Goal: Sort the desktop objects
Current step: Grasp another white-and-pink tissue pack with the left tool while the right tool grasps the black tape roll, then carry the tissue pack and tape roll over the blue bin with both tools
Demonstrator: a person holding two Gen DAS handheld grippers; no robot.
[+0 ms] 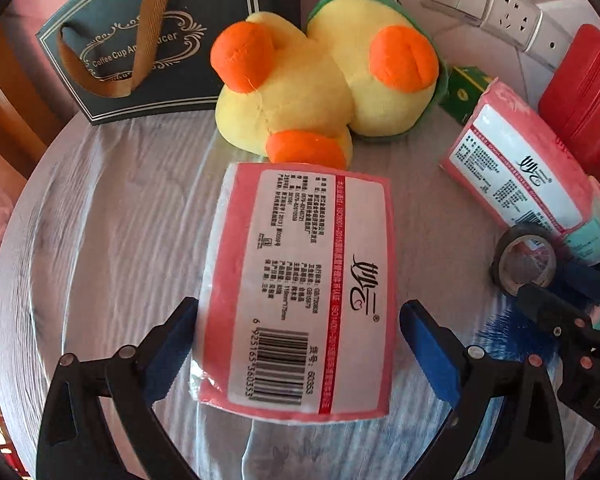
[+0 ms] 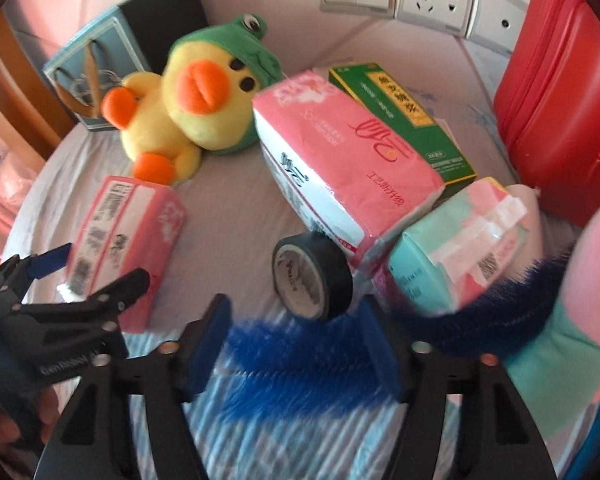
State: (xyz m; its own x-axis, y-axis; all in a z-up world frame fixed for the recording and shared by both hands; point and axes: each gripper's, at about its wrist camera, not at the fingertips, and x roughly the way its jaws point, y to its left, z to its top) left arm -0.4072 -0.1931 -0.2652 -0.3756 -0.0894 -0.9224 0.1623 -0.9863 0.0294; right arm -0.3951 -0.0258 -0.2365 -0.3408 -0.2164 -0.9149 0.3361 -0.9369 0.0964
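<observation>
Tissue pack [image 1: 300, 292] lying between the left gripper [image 1: 296, 344] fingers, ungripped.
Right gripper [image 2: 296, 344] fingers are straddling blue fur [image 2: 296, 364], half-wide; sorting is barely starting.

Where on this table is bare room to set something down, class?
Free: the cloth left of the tissue pack, below the gift bag. Crowded: the right side, around the tape roll, big tissue pack, green box and red case.

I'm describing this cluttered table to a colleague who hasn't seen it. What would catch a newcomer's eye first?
The yellow plush duck in its green frog hood, sitting at the back. Then the pink tissue packs: one lies between the left gripper fingers. A black tape roll stands just ahead of the right gripper.
</observation>
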